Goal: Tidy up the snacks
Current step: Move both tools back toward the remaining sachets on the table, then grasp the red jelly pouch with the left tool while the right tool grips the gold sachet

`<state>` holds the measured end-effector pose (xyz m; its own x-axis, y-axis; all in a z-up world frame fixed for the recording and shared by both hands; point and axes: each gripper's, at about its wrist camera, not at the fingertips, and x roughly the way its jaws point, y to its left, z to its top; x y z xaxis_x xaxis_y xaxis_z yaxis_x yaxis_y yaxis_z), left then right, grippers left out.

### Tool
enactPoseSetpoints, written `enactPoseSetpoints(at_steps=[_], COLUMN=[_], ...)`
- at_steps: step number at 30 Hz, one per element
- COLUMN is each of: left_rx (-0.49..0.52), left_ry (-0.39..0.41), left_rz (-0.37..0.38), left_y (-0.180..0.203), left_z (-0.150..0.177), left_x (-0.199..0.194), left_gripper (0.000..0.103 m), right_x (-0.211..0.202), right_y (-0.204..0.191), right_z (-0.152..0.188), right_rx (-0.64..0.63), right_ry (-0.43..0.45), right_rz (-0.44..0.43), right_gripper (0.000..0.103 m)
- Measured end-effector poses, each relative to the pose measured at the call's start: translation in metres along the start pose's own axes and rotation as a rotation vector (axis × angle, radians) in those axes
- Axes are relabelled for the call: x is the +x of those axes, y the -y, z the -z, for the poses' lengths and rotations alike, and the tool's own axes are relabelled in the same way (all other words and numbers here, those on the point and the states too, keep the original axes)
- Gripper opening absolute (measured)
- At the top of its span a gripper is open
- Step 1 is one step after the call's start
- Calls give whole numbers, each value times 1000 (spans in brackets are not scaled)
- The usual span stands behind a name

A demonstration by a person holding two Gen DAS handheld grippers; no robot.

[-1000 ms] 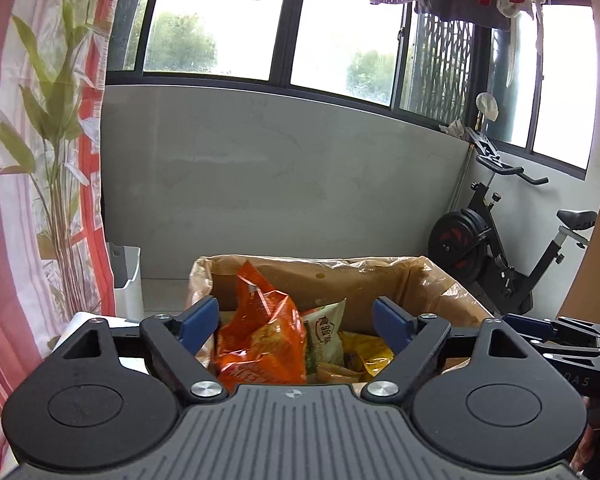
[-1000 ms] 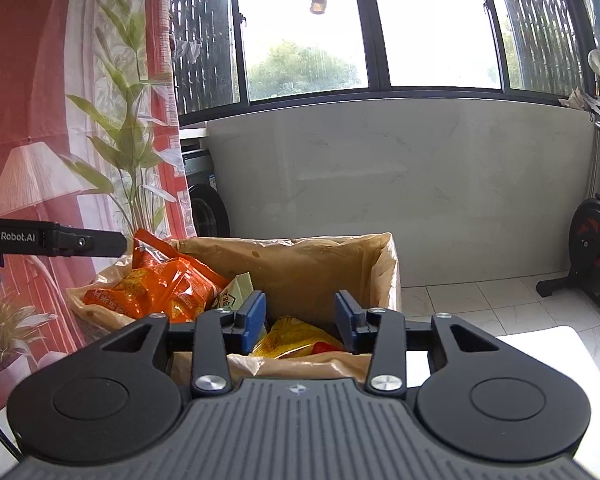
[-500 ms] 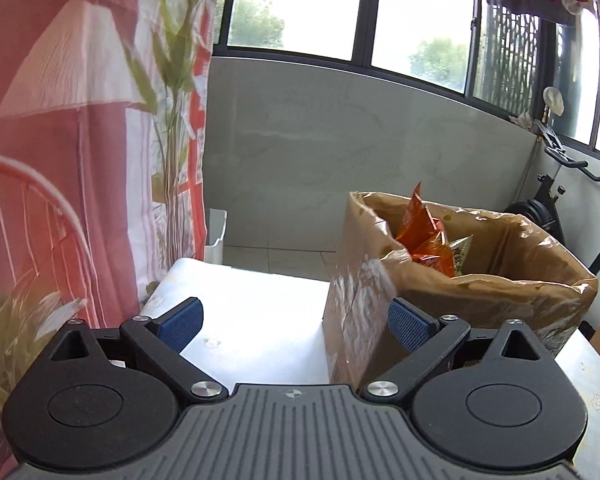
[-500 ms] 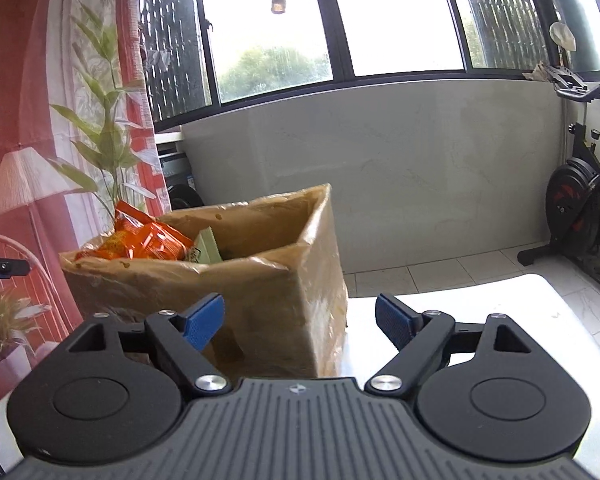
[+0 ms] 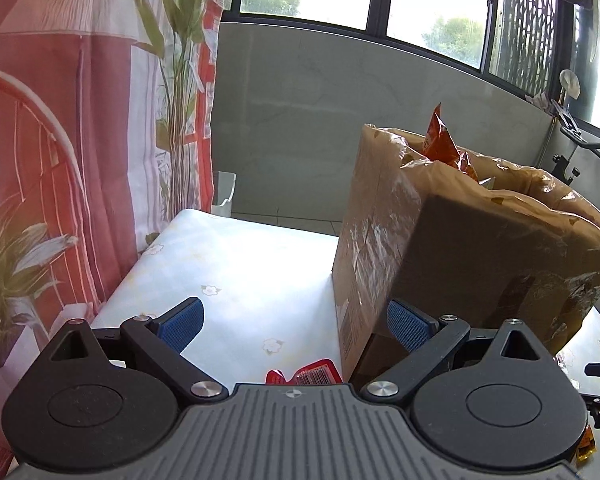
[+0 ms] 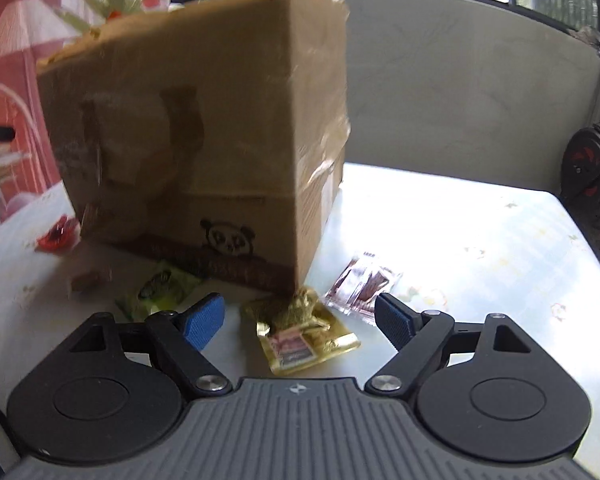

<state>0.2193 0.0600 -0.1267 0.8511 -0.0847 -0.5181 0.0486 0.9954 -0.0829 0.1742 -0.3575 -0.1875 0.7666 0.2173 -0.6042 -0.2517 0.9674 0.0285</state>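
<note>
We see a tall cardboard box (image 6: 204, 128) lined with a crinkled brown bag standing on the white flowered surface (image 5: 236, 264), and it blocks most of the view ahead from both wrists. An orange snack bag (image 5: 444, 140) pokes up above its rim. Our left gripper (image 5: 294, 322) has its jaws wide apart with nothing gripped; the box's near corner stands ahead between them, and its wall rises close behind the right pad. A red wrapper (image 5: 304, 374) lies on the surface just below those jaws, close to the foot of the box. Our right gripper (image 6: 300, 322) has just been opening its jaws, which stand apart, clamped on nothing; a gold packet (image 6: 306, 334) lies on the surface between them, at the foot of the box's near corner. Beside it lie a dark brown sachet (image 6: 362, 286) to the right and a green packet (image 6: 160, 290) to the left. A red sweet (image 6: 58, 234) sits further left, against the box's base, and this side is blurred. A red patterned curtain (image 5: 52, 140) hangs along the surface's left edge, and an exercise bike (image 6: 596, 172) stands beyond its far right corner.
</note>
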Motion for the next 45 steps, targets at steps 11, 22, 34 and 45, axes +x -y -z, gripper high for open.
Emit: enactPoseSetpoints(at_steps=[11, 22, 34, 45], left_rx=[11, 14, 2, -16], left_ry=[-18, -41, -136, -208], left_rz=[9, 26, 43, 37], left_y=[1, 1, -7, -3], left_z=[6, 13, 32, 56], left_x=[3, 8, 29, 65], left_gripper=[99, 99, 99, 98], right_x=[43, 52, 25, 6], right_y=[5, 2, -10, -8], right_z=[1, -12, 0, 17], right_rx=[-72, -48, -14, 185], right_ry=[-146, -133, -100, -39], right_rz=[-29, -30, -33, -5], right_gripper=[82, 69, 52, 52])
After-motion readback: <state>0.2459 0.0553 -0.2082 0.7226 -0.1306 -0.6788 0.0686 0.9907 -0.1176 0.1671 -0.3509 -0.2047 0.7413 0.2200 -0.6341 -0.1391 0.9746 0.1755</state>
